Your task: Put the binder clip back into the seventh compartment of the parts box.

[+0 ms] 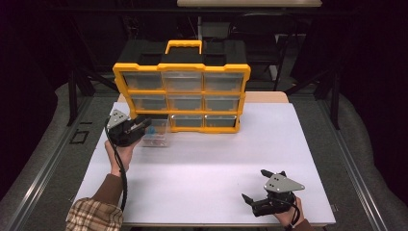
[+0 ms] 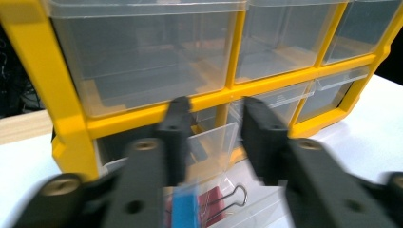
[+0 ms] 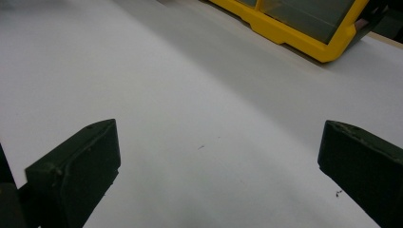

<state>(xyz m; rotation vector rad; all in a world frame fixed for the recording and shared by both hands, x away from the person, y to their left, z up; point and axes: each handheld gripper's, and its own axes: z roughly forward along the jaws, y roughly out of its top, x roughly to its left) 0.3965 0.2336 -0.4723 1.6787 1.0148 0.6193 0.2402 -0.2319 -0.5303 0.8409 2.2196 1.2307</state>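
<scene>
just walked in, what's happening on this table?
A person holds a gripper in each hand at a white table. The left gripper is at a clear drawer pulled out of the bottom-left slot of the yellow organizer; its fingers stand apart over the drawer's front wall without pressing on it. Inside lie a binder clip and something blue. The right gripper rests open near the table's front edge, holding nothing.

table (image 1: 216,163): white, bare in front | floor (image 1: 43,159): grey, beside table | chairs (image 1: 260,33): dark, behind
</scene>
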